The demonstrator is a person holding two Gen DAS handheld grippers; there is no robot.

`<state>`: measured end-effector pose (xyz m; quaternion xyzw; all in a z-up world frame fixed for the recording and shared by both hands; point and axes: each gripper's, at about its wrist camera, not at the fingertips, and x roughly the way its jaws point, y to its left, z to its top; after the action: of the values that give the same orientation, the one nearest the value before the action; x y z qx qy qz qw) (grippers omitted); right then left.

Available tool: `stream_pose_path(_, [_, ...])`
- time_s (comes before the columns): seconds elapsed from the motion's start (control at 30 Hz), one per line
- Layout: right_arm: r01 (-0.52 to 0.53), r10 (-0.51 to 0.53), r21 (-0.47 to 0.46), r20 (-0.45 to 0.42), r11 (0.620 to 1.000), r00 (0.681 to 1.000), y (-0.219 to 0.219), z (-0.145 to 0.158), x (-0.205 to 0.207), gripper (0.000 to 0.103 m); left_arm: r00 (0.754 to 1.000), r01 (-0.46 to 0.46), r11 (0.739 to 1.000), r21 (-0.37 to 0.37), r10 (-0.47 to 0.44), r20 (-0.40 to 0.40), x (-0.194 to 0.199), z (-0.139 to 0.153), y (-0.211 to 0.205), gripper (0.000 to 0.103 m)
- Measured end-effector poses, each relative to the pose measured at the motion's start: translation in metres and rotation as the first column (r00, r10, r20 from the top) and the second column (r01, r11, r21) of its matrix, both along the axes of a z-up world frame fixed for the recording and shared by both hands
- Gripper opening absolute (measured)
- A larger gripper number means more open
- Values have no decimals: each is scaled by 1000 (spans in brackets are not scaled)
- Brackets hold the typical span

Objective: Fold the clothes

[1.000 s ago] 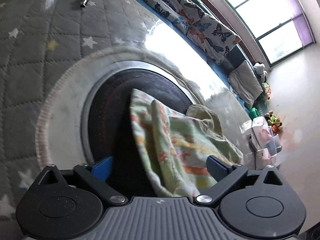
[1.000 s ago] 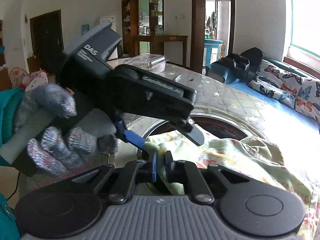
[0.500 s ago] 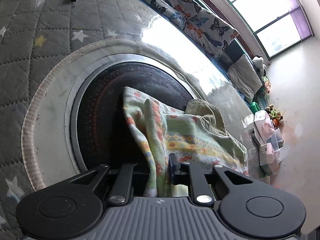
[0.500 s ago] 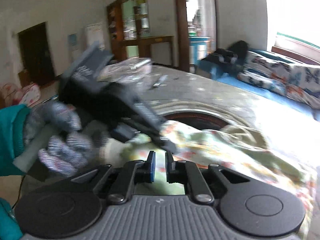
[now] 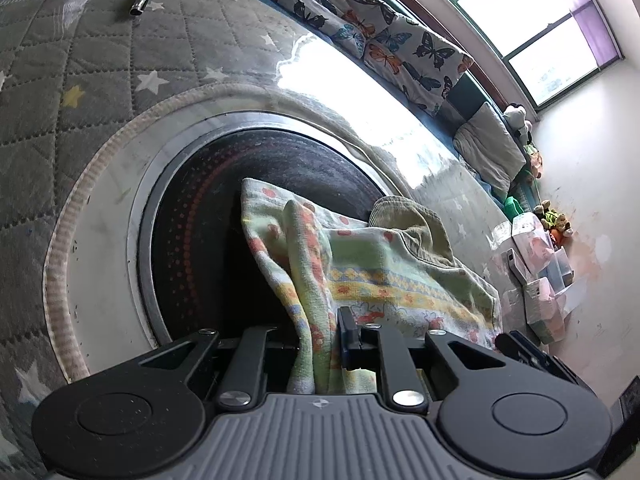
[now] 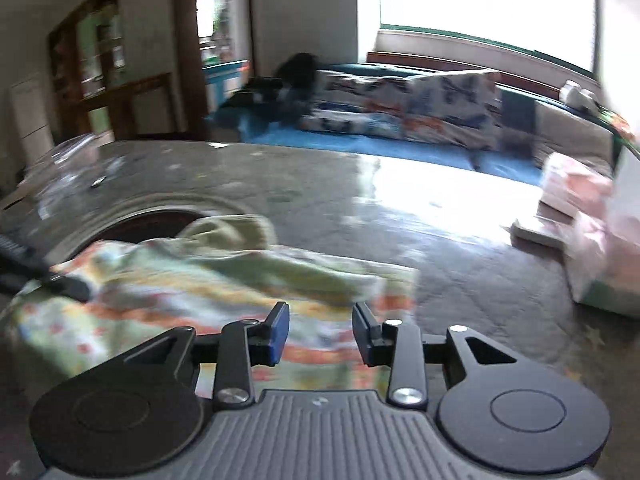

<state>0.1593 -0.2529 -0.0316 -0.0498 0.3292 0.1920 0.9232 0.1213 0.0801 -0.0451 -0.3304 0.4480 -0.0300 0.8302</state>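
A pale green and yellow patterned cloth [image 5: 360, 264] lies crumpled over the edge of a dark round inset [image 5: 208, 220] in the table, with an olive garment [image 5: 412, 220] bunched behind it. My left gripper [image 5: 320, 336] is shut on the cloth's near folded edge, which hangs between the pads. In the right wrist view the same cloth [image 6: 200, 280] spreads out below my right gripper [image 6: 320, 332], whose jaws are opening with nothing between them. The left gripper's dark tip [image 6: 40, 276] shows at the left edge of that view, on the cloth.
A grey quilted cover with stars [image 5: 80, 60] lies over the table around the inset. A metal tool [image 5: 140, 0] lies at the far side. Boxes and packets [image 5: 540, 264] stand at the right end. A sofa with butterfly cushions [image 5: 400, 40] runs under the window.
My left gripper went from wide open to shut on the cloth's edge. My right gripper let go of the cloth, swung right away from the left hand, and its jaws have parted.
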Motion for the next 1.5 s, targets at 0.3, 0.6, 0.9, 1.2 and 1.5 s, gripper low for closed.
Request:
stream_pose_path(0.3, [82,-82,14,-44,997,996,-15,-19,25,50,1000,5,1000,12,-5,0,2,1,-1,19])
stream_pose_path(0.6, [86,-80,79,-73,993,994,-16,-21,27,25,1000,8,1000,26,-8,5,5,1,-3,19])
stream_pose_path(0.9, [91,-85,148,-46,985,995,-21,-9,14,8,998,36,995,92,-40,45,5,7,-7,15])
stream_pose_path(1.2, [93,-95,175,6,980,995,-26,15,-9,7,991,73,987,144,-88,97,3,24,-15,12])
stream_pose_path(1.5, [138,-147,183,34,973,989,-44,30,-32,7,977,147,973,179,-171,127,6,38,-41,11])
